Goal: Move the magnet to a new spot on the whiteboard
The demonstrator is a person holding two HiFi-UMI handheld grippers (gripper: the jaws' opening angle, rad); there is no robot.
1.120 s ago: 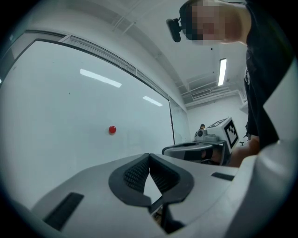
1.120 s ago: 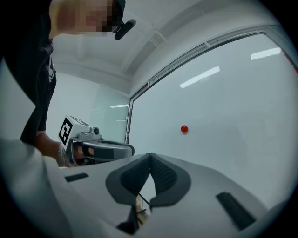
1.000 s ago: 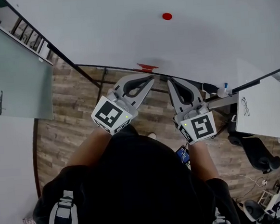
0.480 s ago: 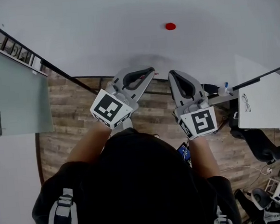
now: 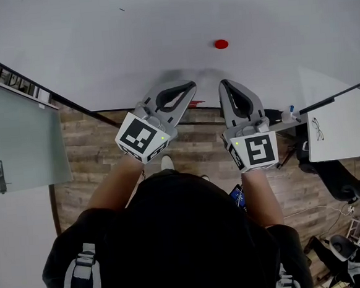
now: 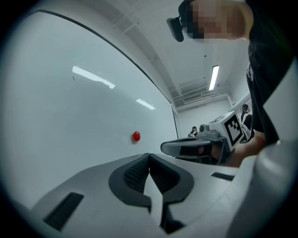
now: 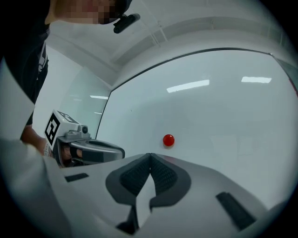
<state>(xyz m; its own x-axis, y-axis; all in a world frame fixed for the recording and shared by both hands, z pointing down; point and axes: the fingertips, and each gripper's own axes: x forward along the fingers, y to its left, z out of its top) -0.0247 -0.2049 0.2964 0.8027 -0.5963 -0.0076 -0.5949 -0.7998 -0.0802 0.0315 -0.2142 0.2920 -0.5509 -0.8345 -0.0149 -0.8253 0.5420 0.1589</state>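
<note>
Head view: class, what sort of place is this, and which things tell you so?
Probably an office or meeting room: a large white whiteboard bearing a small round red magnet, a frosted glass door beside it, and wood-plank flooring.

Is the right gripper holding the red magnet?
No, the right gripper is shut on nothing; the red magnet sits apart on the whiteboard.
</note>
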